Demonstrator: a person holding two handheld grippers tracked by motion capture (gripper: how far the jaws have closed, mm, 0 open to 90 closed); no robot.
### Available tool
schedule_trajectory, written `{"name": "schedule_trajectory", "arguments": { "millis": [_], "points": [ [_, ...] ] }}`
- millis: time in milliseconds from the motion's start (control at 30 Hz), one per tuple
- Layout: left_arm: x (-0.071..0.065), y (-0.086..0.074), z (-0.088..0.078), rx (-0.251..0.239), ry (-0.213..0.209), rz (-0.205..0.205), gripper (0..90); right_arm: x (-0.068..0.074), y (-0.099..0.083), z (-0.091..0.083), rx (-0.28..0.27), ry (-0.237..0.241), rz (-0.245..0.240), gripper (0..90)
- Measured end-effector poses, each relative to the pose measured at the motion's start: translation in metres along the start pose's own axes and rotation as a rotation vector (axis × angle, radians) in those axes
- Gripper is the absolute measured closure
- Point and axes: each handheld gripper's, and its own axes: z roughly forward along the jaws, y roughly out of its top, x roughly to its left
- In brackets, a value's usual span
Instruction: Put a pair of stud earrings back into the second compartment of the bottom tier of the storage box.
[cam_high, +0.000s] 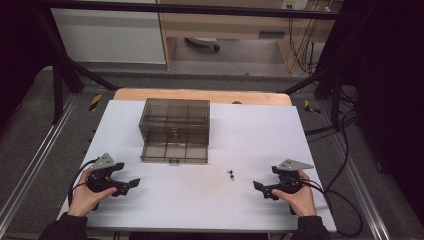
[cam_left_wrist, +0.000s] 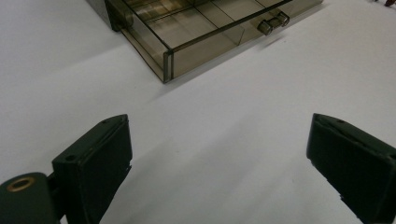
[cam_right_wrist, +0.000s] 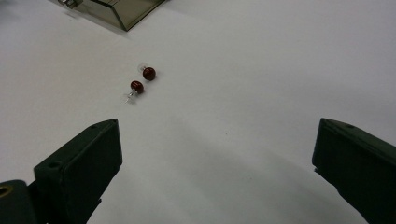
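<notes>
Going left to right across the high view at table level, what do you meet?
Left gripper held open in the left hand → smoky translucent plastic drawer box with its lower drawer pulled out → two small dark red earrings → right gripper, open, in the right hand.

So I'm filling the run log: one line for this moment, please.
left gripper: open, idle | right gripper: open, idle | drawer: pulled out | two red earrings: on table

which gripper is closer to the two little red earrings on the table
The right gripper. The two red earrings lie just ahead of its open jaws, slightly toward the table's middle. The left gripper, also open, sits across the white table, nearer the drawer box.
</notes>
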Motion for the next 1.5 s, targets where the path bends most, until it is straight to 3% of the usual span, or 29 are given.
{"name": "schedule_trajectory", "arguments": {
  "millis": [600, 900, 1167, 1333, 1500],
  "points": [
    [-0.001, 0.000, 0.001, 0.005, -0.001, 0.004, 6.2, 0.023, 0.015, 0.016, 0.025, 0.019, -0.026, 2.7],
    [-0.002, 0.000, 0.000, 0.006, -0.002, 0.003, 6.1, 0.042, 0.031, 0.034, 0.056, 0.028, -0.062, 3.0],
    [-0.002, 0.000, 0.001, 0.004, -0.001, 0.002, 6.1, 0.051, 0.040, 0.048, 0.068, 0.022, -0.060, 5.2],
    [-0.003, 0.000, 0.002, 0.010, -0.003, 0.007, 6.1, 0.052, 0.040, 0.055, 0.069, 0.017, -0.044, 8.6],
    [-0.003, 0.000, 0.002, 0.011, -0.004, 0.006, 6.1, 0.052, 0.039, 0.060, 0.080, 0.015, -0.034, 22.1]
  ]
}}
